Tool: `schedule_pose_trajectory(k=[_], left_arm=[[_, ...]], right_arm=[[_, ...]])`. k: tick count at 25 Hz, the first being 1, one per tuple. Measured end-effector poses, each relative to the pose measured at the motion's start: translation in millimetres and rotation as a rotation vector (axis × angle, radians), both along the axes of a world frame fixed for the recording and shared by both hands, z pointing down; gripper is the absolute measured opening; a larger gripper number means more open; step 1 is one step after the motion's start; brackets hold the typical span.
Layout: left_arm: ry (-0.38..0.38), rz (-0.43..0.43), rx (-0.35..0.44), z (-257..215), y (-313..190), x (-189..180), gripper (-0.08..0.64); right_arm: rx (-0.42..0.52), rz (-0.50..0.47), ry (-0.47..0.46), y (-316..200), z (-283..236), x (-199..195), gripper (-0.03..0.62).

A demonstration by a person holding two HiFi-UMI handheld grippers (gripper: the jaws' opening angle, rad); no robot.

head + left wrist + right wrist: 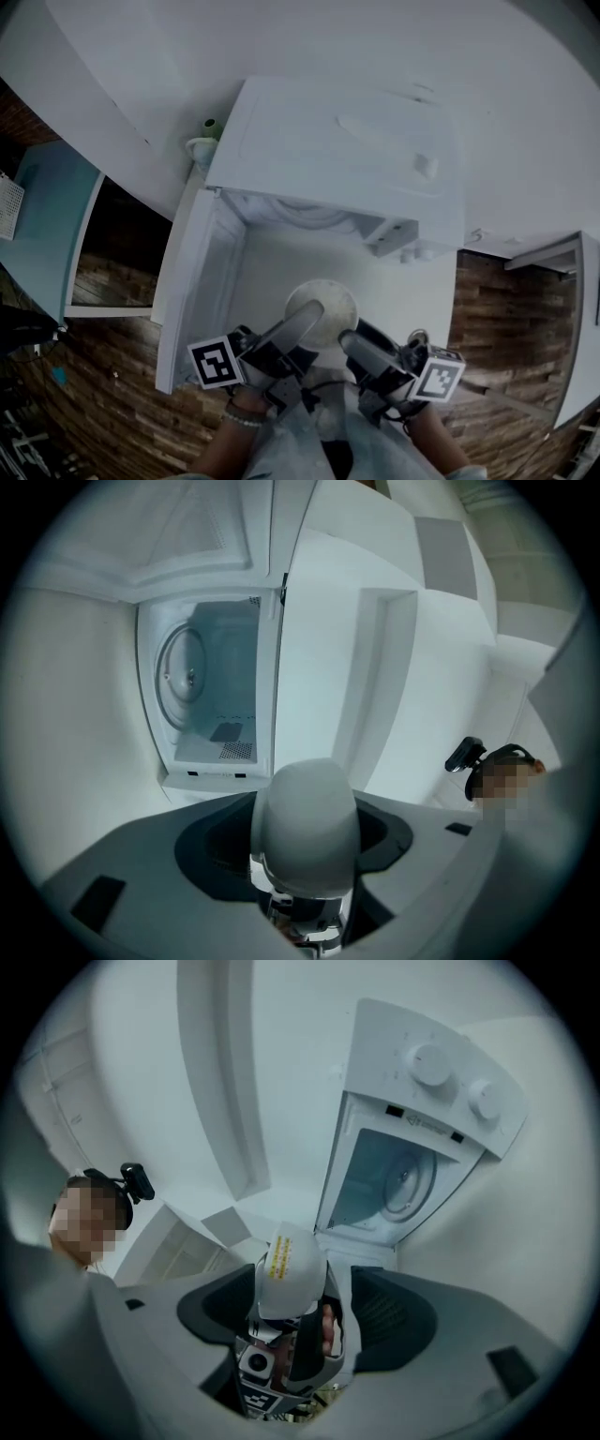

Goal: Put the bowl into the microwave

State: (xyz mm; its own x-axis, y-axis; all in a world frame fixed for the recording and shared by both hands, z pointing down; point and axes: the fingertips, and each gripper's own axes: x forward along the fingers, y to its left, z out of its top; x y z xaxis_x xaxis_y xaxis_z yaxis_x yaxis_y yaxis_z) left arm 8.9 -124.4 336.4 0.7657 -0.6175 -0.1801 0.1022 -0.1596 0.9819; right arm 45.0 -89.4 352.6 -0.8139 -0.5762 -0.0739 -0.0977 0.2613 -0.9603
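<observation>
The white bowl [321, 314] hangs in front of the white microwave [337, 150], whose door [197, 300] stands swung open to the left. My left gripper [302, 326] is shut on the bowl's left rim; in the left gripper view the bowl [309, 817] fills the gap between the jaws of this gripper [307, 860], edge-on. The open cavity [211, 705] with its glass turntable [183, 677] lies ahead. My right gripper [349, 336] is open at the bowl's right side. In the right gripper view the bowl [291, 1269], with a yellow sticker, sits between the spread jaws of that gripper [302, 1314], clear of the right one.
A green object [211, 127] and a white cup [200, 148] stand to the left of the microwave. A white shelf [281, 262] runs below the cavity. Wooden floor [497, 309] shows on both sides, a teal cabinet [47, 206] at far left. A person's head [89, 1208] shows behind the grippers.
</observation>
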Motion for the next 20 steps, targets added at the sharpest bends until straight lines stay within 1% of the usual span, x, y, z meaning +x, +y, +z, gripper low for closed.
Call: schedule_pose_trajectory(k=[3, 7, 9, 12, 14, 20], left_arm=[[0.022, -0.021, -0.014, 2, -5, 0, 0.233], [0.004, -0.028, -0.024, 8, -12, 1, 0.233], [0.002, -0.031, -0.031, 11, -14, 3, 0.233], [-0.041, -0.034, -0.031, 18, -18, 4, 0.235], [-0.052, -0.028, -0.024, 21, -20, 5, 0.236], [-0.022, -0.026, 0.003, 21, -25, 6, 0.242]], right_arm=[[-0.019, -0.006, -0.051, -6, 2, -3, 0.321], [-0.025, -0.012, -0.097, -13, 1, -4, 0.263], [-0.024, -0.015, -0.113, -16, 0, -4, 0.221], [-0.053, -0.005, -0.133, -20, 7, -2, 0.192], [-0.071, -0.001, -0.147, -22, 10, -1, 0.187], [-0.079, -0.003, -0.168, -29, 13, 1, 0.183]])
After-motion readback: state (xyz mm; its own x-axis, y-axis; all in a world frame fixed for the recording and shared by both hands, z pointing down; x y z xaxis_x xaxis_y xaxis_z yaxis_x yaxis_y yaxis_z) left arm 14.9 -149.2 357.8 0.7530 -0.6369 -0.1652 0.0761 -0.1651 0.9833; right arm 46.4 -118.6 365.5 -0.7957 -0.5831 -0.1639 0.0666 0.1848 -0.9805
